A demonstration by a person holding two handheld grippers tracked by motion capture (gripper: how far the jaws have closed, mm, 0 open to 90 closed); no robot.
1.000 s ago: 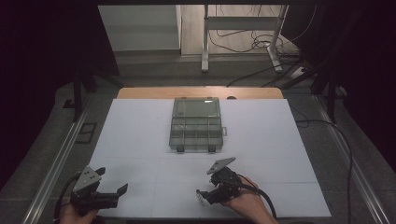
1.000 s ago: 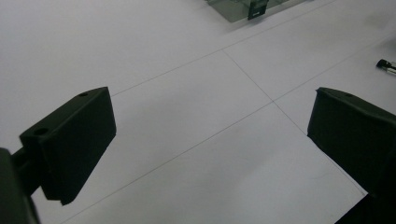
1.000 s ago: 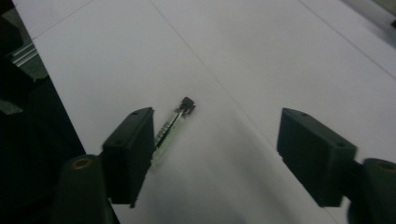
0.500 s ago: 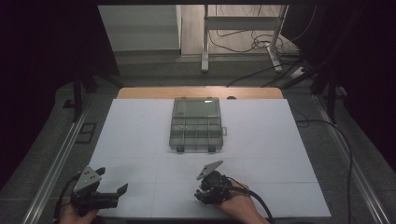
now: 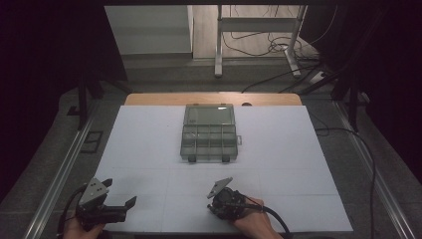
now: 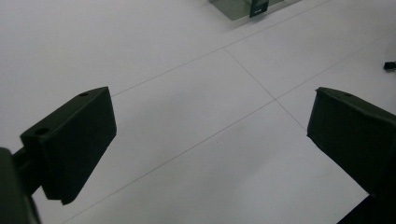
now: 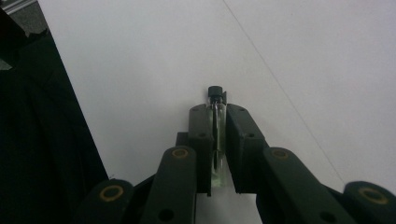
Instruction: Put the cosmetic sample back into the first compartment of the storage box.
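Centre frame, the clear compartment box (image 5: 209, 133) lies open, contents indiscernible. Right tool (image 7: 217, 114) clamps a glass vial (image 7: 217, 126), black cap pointing upward in frame; left tool (image 6: 210, 135) gapes wide.

Organiser box (image 6: 243, 7) cut off above.

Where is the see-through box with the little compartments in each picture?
High view: the box sits mid-table on the white sheet, beyond both grippers.
Left gripper view: just its near corner peeks in at the top edge, right of centre.
Right gripper view: not in it.
Shared landmark: the thin seam lines crossing the white sheet.
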